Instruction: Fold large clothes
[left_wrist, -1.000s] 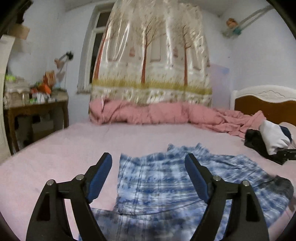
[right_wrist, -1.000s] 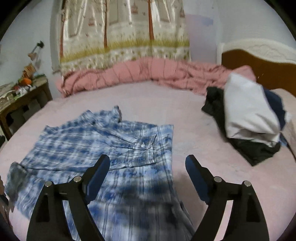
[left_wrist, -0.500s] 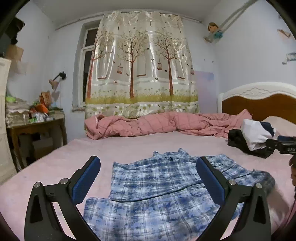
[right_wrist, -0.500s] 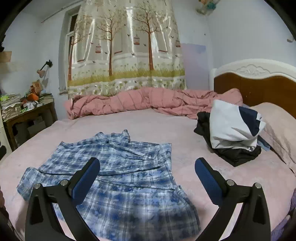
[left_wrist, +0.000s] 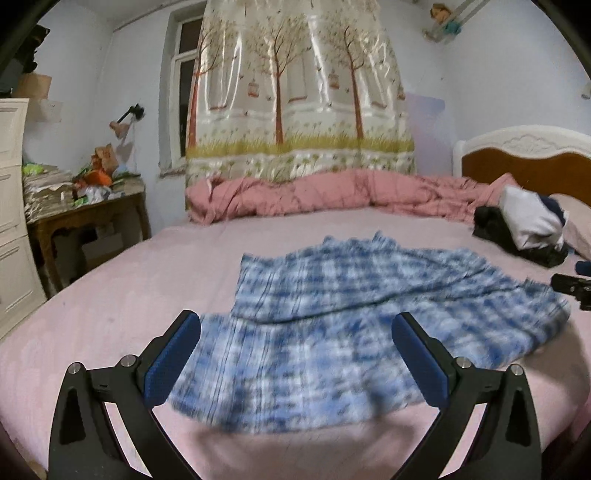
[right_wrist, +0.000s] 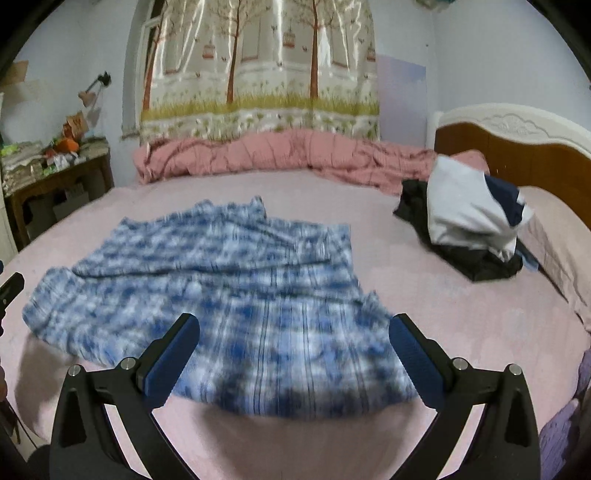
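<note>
A blue-and-white plaid shirt (left_wrist: 347, 317) lies partly folded on the pink bed (left_wrist: 110, 317); it also shows in the right wrist view (right_wrist: 236, 295). My left gripper (left_wrist: 295, 356) is open and empty, above the shirt's near edge. My right gripper (right_wrist: 293, 352) is open and empty, above the shirt's near right part. The right gripper's tip shows at the right edge of the left wrist view (left_wrist: 572, 288). Both views are motion-blurred.
A pile of black, white and navy clothes (right_wrist: 469, 221) lies near the headboard (right_wrist: 517, 147). A rolled pink quilt (left_wrist: 332, 195) lies along the bed's far side. A cluttered wooden table (left_wrist: 85, 218) and a white dresser (left_wrist: 11, 221) stand at the left.
Both grippers have pulled back from the shirt and stayed open. More of the shirt and the bed's near edge is in view, and the views tilt lower than half a second ago.
</note>
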